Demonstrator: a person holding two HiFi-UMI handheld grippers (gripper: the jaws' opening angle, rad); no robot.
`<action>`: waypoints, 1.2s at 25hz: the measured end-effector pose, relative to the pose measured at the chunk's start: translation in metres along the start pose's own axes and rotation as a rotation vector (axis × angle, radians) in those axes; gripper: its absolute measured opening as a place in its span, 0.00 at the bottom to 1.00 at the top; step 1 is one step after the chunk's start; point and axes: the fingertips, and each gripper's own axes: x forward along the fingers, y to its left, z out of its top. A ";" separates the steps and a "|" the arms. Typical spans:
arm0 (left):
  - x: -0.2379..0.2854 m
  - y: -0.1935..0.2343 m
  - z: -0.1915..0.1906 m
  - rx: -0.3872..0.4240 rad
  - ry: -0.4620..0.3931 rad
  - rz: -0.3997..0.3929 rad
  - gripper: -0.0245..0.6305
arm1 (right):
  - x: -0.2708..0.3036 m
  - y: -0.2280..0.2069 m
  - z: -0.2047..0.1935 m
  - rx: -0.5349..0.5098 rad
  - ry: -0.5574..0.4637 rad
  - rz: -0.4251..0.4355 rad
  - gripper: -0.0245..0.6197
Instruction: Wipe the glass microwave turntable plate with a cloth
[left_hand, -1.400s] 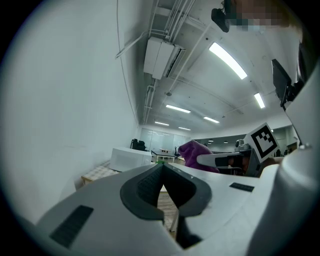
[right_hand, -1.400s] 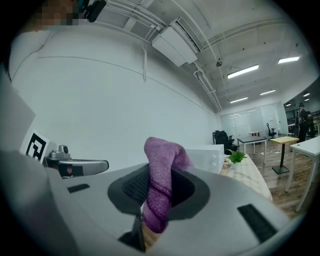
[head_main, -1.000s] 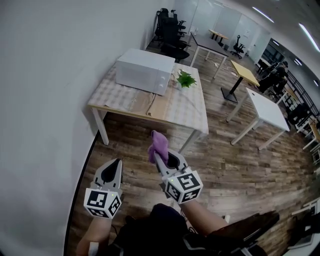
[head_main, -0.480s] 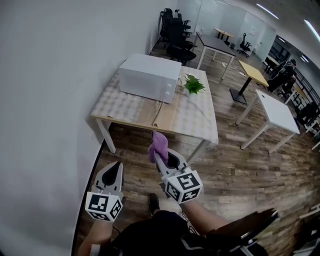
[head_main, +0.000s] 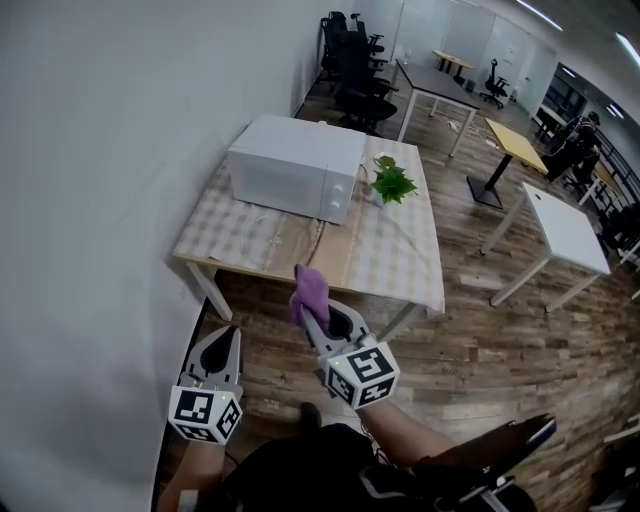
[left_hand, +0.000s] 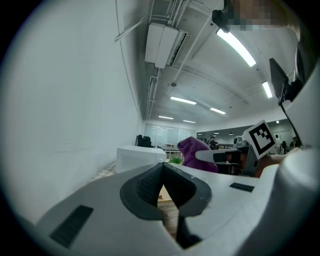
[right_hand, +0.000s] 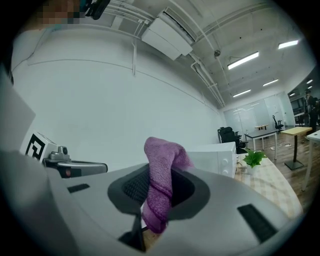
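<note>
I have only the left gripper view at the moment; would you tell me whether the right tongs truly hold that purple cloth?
Observer: Yes. The right gripper view shows the right tongs shut on the purple cloth, which sticks up between them.
Operator: Thank you. Is the microwave open?
Observer: No. In the head view the microwave has its door closed, and no glass plate is in sight.
Operator: Are we at the table?
Observer: Not yet. The right tongs are above the wooden floor, short of the table.
</note>
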 end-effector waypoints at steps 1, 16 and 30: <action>0.007 0.002 0.001 -0.002 0.003 0.002 0.05 | 0.005 -0.006 0.001 -0.001 -0.001 0.002 0.16; 0.095 0.010 0.008 0.027 0.027 0.048 0.05 | 0.050 -0.078 0.008 0.003 0.011 0.045 0.16; 0.137 0.019 0.005 0.014 0.046 0.068 0.05 | 0.088 -0.103 0.004 0.005 0.031 0.107 0.16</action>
